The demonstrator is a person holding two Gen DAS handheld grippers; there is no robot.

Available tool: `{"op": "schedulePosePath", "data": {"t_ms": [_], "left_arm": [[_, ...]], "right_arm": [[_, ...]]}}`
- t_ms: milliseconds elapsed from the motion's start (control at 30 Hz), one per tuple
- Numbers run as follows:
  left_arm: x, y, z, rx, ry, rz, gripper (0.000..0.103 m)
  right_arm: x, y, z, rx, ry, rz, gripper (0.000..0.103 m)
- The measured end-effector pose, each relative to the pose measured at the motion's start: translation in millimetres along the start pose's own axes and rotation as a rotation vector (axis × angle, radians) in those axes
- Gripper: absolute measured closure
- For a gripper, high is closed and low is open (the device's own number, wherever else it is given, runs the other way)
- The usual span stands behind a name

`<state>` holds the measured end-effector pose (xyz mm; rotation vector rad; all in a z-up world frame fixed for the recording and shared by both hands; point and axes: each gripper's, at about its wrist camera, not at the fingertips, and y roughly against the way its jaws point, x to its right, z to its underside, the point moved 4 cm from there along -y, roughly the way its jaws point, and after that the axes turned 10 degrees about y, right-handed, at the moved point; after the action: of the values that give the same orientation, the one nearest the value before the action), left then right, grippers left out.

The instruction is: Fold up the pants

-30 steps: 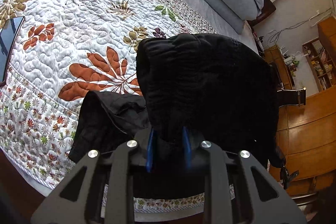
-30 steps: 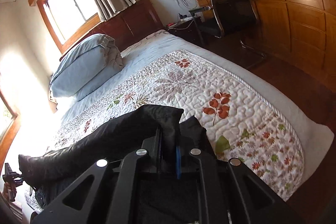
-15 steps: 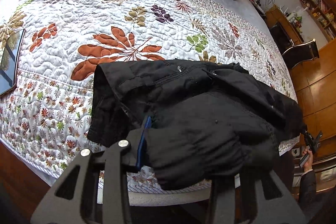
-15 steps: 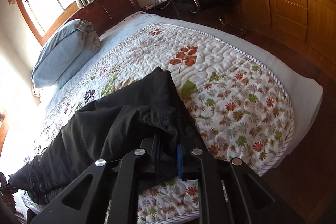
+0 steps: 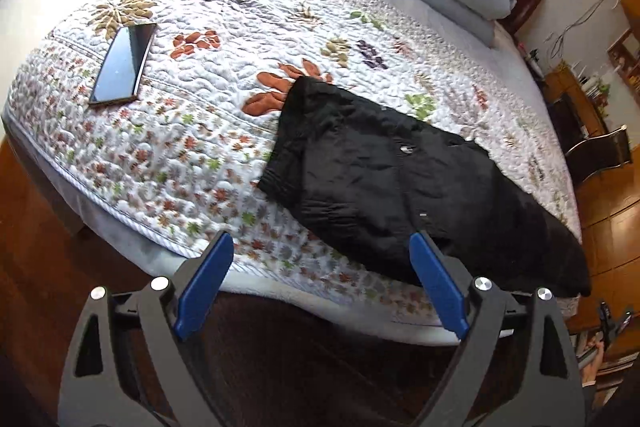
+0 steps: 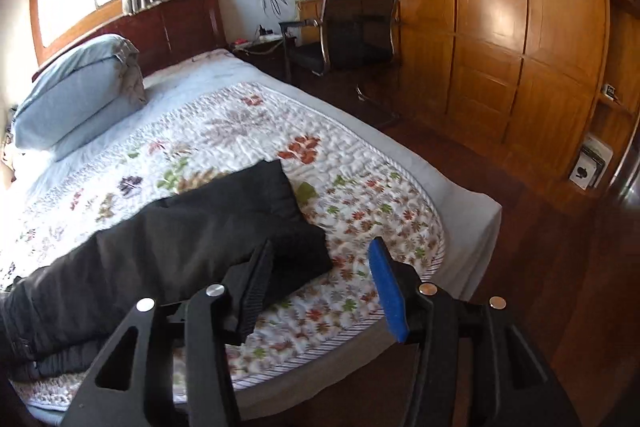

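Both tools have just been opening and now stand released: the left tool (image 5: 320, 247) and right tool (image 6: 320, 259) hold nothing. The black pants (image 5: 400, 179), lifted 1 second ago, now lie folded on the bed (image 5: 200, 147).

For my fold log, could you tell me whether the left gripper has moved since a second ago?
Yes: the left gripper backed off the pants, past the quilt edge, jaws just opened, empty.

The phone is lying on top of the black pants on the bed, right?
Not quite. The phone is lying on the bed, but on the flowered quilt, well apart from the black pants, not on top of them. The left wrist view shows bare quilt between the two.
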<state>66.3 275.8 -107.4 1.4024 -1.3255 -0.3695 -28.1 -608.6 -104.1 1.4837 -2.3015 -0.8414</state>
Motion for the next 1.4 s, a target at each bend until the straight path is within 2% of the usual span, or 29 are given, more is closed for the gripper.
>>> {"op": "schedulePosePath", "data": {"t_ms": [67,167,267,300,433,567,667,767,933,1033,1133,1167,1200,1400], "left_arm": [[22,-2,14,-0.022,0.017,0.089,0.013],[52,-27,40,-0.082,0.068,0.212,0.012],[70,-60,65,-0.156,0.166,0.338,0.012],[76,-73,71,-0.174,0.179,0.360,0.012],[88,-119,87,-0.204,0.235,0.331,0.012],[93,-139,92,-0.197,0.257,0.289,0.013],[98,-138,90,-0.141,0.223,0.247,0.012],[99,-136,82,-0.077,0.219,0.233,0.012],[101,-142,74,-0.063,0.262,0.237,0.012],[105,-147,69,-0.073,0.272,0.258,0.012],[110,-151,66,-0.070,0.264,0.277,0.012],[110,-151,66,-0.068,0.265,0.279,0.012],[108,-152,65,-0.063,0.267,0.279,0.012],[103,-141,61,-0.008,0.267,0.235,0.012]], "right_arm": [[-32,11,3,0.010,-0.080,-0.179,0.042],[-92,9,19,-0.032,-0.217,-0.459,0.042],[-153,0,45,-0.098,-0.308,-0.664,0.042],[-174,-4,56,-0.126,-0.324,-0.717,0.042],[-232,-34,105,-0.304,-0.435,-0.809,0.042],[-257,-59,131,-0.397,-0.511,-0.830,0.042],[-261,-79,141,-0.465,-0.592,-0.849,0.042],[-262,-97,143,-0.488,-0.634,-0.850,0.042],[-269,-109,146,-0.517,-0.654,-0.807,0.044],[-276,-115,140,-0.505,-0.618,-0.813,0.052],[-280,-121,137,-0.503,-0.570,-0.772,0.067],[-279,-120,140,-0.505,-0.558,-0.759,0.078],[-278,-117,139,-0.489,-0.545,-0.759,0.097],[-278,-79,113,-0.392,-0.493,-0.793,0.099]]}}
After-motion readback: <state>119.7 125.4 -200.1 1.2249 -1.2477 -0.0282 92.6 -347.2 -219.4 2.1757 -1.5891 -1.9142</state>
